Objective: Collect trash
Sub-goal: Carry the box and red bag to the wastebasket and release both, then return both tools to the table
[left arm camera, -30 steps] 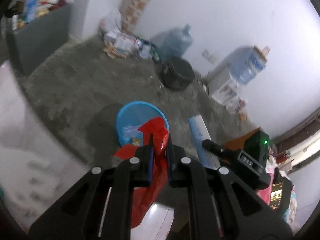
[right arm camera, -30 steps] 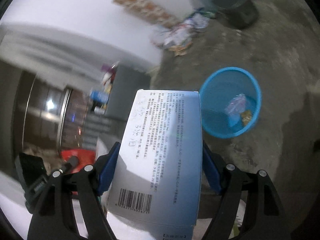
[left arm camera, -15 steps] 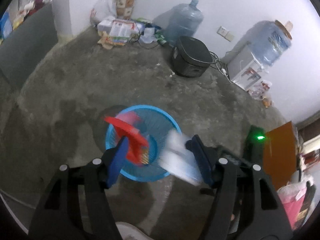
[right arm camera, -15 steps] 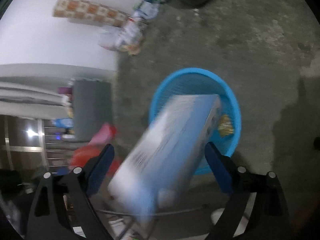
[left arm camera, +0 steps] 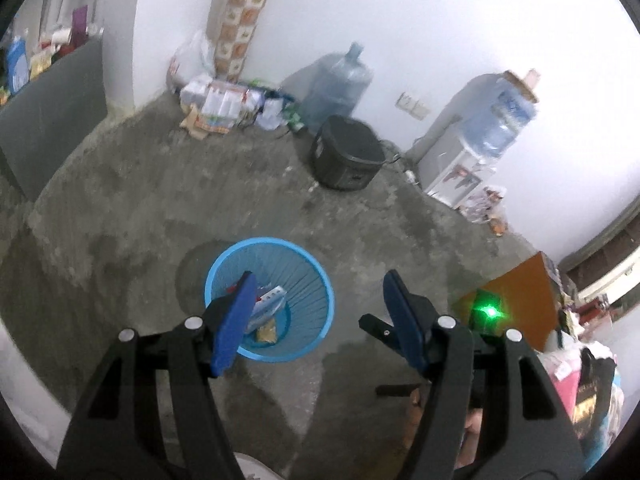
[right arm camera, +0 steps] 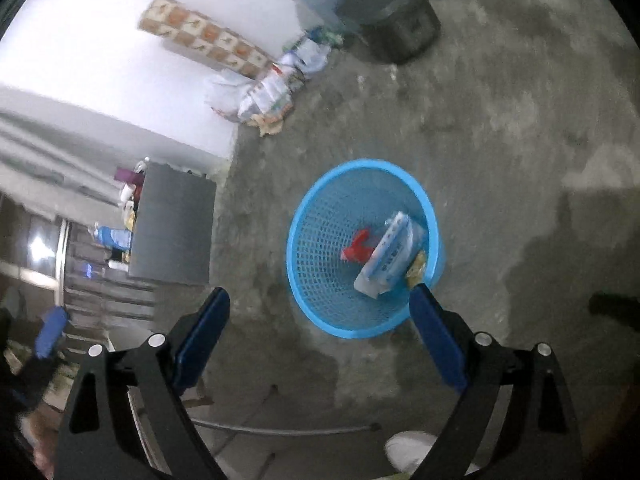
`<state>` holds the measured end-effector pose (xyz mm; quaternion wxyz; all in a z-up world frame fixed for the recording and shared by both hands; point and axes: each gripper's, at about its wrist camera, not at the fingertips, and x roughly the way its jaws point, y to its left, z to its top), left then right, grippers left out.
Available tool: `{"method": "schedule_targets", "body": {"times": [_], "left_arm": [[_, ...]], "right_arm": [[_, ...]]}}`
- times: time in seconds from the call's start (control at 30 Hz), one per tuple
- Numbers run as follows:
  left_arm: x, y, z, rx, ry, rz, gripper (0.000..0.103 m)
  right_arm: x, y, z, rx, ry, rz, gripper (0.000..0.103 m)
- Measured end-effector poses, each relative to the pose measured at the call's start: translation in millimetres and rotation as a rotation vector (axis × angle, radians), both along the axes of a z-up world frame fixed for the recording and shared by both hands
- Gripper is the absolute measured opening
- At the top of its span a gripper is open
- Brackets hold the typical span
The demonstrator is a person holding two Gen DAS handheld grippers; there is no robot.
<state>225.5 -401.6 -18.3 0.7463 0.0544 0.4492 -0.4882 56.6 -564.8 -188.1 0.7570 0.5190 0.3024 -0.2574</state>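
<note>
Both pieces have dropped out of my jaws since a second ago: the red wrapper (right arm camera: 357, 249) that my left gripper (left arm camera: 316, 312) was pinching and the blue-and-white box (right arm camera: 387, 258) my right gripper (right arm camera: 320, 320) was carrying now lie inside the blue basket (right arm camera: 304, 248) on the concrete floor (left arm camera: 132, 208). Jaws on both sides have just been opening, and now they stand wide with nothing between them, hanging above the basket and pointing down at it.

Handling notes, as far as I can judge. That box looks like light cardboard, stiff along its long faces, so gripping it across the flat sides works fine; squeeze too hard and it'd probably dent. It leans on the basket wall, touching the wrapper and a yellowish scrap (right arm camera: 416, 268) beside it. The wrapper looks like thin crinkly plastic, floppy and a bit slippery, so pinching a bunched fold seems better than a flat edge.

More trash sits against the far wall: a pile of bags and paper packs (left arm camera: 224, 104) near the tiled column (left arm camera: 240, 20), just left of a big water jug (left arm camera: 340, 84). Those look soft and light too, though I can't tell what's inside them. I'd take a bag by a gathered corner. That black cooker (left arm camera: 346, 156) is well apart from the basket and doesn't look like trash.
</note>
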Motion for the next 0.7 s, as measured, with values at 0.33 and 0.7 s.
{"method": "schedule_targets", "body": {"times": [0.33, 0.7], "left_arm": [[-52.2, 128.6, 83.0, -0.083, -0.14, 0.066, 0.075], [-59.3, 299.3, 113.4, -0.122, -0.141, 0.384, 0.092]], "right_arm": [[17.1, 93.0, 114.5, -0.332, 0.015, 0.215, 0.089], [59.6, 225.3, 183.3, -0.636, 0.075, 0.459, 0.097]]}}
